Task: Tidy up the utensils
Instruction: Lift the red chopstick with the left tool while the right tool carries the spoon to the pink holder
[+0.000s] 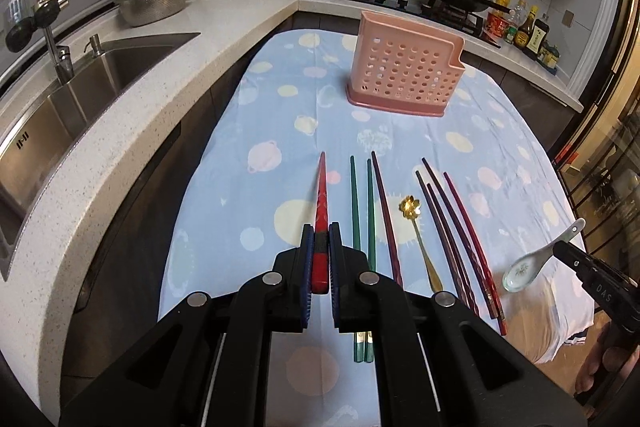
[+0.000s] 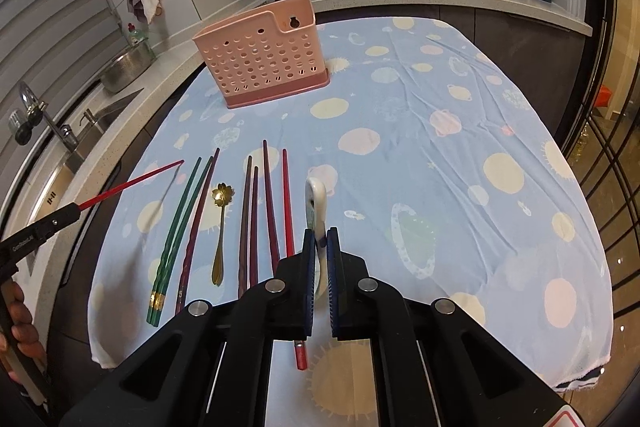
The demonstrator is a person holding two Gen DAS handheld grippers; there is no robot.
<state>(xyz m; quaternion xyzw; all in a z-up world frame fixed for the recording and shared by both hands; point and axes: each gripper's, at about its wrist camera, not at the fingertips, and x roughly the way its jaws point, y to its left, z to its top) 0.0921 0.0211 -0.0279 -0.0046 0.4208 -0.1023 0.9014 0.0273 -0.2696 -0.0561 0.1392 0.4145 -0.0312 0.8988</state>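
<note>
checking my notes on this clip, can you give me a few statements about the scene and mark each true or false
1. The left gripper is shut on a red chopstick. True.
2. The right gripper holds the gold spoon. False: it grips the white ceramic spoon; the gold flower spoon lies on the tablecloth.
3. The pink utensil holder stands upright. True.
4. The green chopsticks are in the holder. False: they lie on the cloth.

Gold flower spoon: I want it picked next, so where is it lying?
The gold flower spoon lies flat on the tablecloth, left of centre in the right wrist view, between the maroon chopstick and the brown chopsticks.
</note>
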